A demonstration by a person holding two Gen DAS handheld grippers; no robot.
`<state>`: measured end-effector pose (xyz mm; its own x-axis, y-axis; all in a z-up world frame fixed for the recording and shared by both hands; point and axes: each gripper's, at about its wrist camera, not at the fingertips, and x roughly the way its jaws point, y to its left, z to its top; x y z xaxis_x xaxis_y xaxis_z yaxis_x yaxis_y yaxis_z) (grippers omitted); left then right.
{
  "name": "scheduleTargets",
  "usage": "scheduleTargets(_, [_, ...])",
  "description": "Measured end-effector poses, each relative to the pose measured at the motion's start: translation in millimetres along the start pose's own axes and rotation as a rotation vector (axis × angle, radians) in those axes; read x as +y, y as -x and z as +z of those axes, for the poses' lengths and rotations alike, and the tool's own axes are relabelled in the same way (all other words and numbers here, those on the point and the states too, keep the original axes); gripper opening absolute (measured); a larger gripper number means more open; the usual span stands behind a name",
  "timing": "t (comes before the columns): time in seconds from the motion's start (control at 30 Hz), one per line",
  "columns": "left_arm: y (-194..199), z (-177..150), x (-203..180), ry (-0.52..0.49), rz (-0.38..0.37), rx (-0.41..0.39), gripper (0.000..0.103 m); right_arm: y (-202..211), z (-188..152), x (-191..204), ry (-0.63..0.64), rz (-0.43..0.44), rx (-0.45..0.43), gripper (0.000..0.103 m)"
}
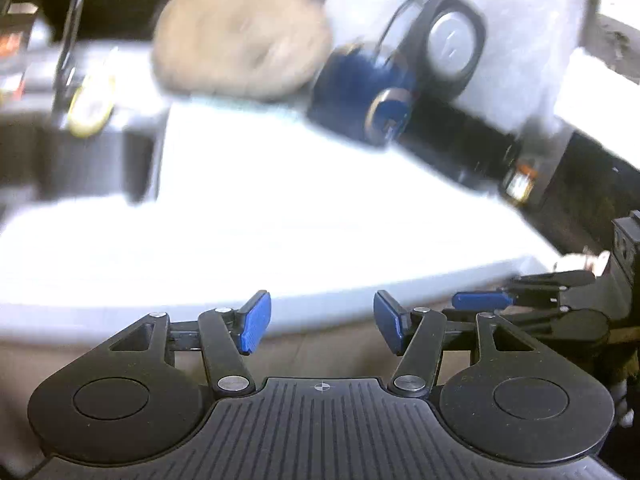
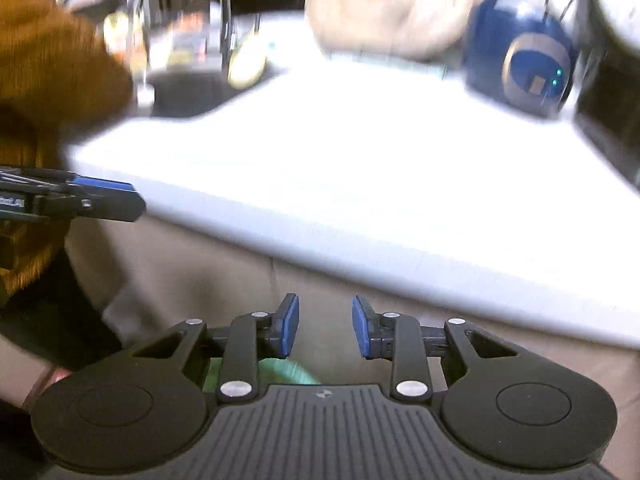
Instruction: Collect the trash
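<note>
Both my grippers before the white table [image 1: 280, 220] edge.
Left gripper [image 1: 322, 322] jaws wide, right gripper [image 2: 325, 326] jaws narrower; nothing between either.

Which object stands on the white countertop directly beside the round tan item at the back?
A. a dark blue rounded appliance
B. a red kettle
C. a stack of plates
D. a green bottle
A: the dark blue rounded appliance with a tan ring on its front sits on the white countertop, just right of the blurred round tan item; nothing red, green or stacked stands there.
</note>
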<state>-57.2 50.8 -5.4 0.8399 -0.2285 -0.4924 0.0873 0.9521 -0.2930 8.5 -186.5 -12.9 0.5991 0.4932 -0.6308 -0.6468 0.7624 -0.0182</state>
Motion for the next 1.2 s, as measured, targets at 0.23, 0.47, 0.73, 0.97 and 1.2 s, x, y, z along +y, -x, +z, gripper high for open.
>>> scheduleTargets(0.23, [-28.2,43.7,-39.5,-0.042,0.007,-0.11,0.053,17.3,36.5,-30.2,-0.113,-0.093,-0.206,0.057])
scheduleTargets(0.47, [-46.9,36.4,-82.1,-0.108,-0.012,-0.07,0.02,9.8,39.0,-37.8,-0.233,-0.225,-0.187,0.058])
scheduleTargets(0.73, [-43.9,23.5,-114.3,-0.087,0.217,-0.059,0.017,33.1,19.7,-28.1,-0.279,-0.301,-0.162,0.06])
scheduleTargets(0.97, [-28.3,17.2,-131.3,-0.162,0.271,-0.077,0.017,49.9,7.9,-27.8,-0.348,-0.293,-0.16,0.064])
scheduleTargets(1.2, [-21.4,9.9,-131.4,-0.163,0.274,-0.058,0.017,53.7,7.1,-10.7,-0.282,-0.276,-0.162,0.064])
